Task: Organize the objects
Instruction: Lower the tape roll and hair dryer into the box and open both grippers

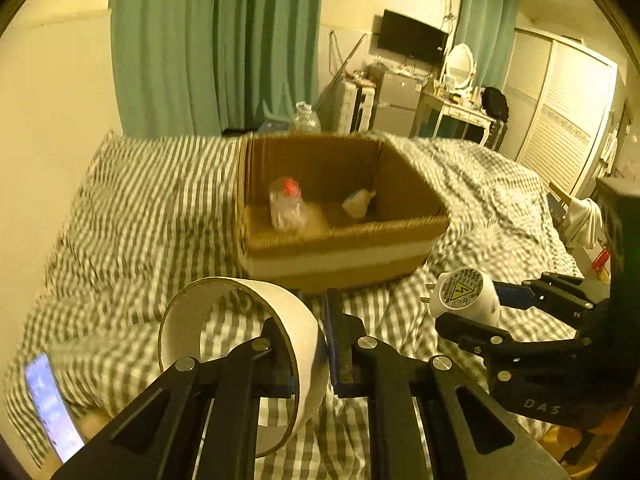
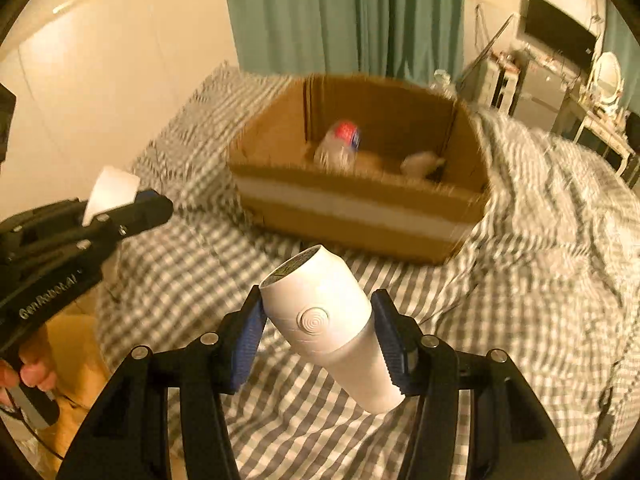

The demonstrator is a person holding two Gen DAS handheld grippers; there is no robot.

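Note:
My left gripper [image 1: 308, 332] is shut on the wall of a white tape roll [image 1: 240, 344], held above the checked bedspread [image 1: 132, 220]. My right gripper [image 2: 320, 340] is shut on a white plug-in device [image 2: 332, 328]; it also shows in the left wrist view [image 1: 466, 294]. An open cardboard box [image 1: 340, 236] sits ahead on the bed and holds a clear plastic bottle with a red label [image 1: 286, 206] and a small white object [image 1: 358, 202]. The box [image 2: 360, 208] also shows in the right wrist view, with the left gripper [image 2: 148, 204] and tape roll [image 2: 110, 192] at the left.
A phone [image 1: 52, 404] lies at the bed's near left edge. Green curtains [image 1: 216, 44] hang behind the bed. A large water bottle [image 1: 306, 118] stands behind the box. A dresser with mirror [image 1: 460, 92], a TV [image 1: 412, 38] and a wardrobe [image 1: 560, 112] are at the far right.

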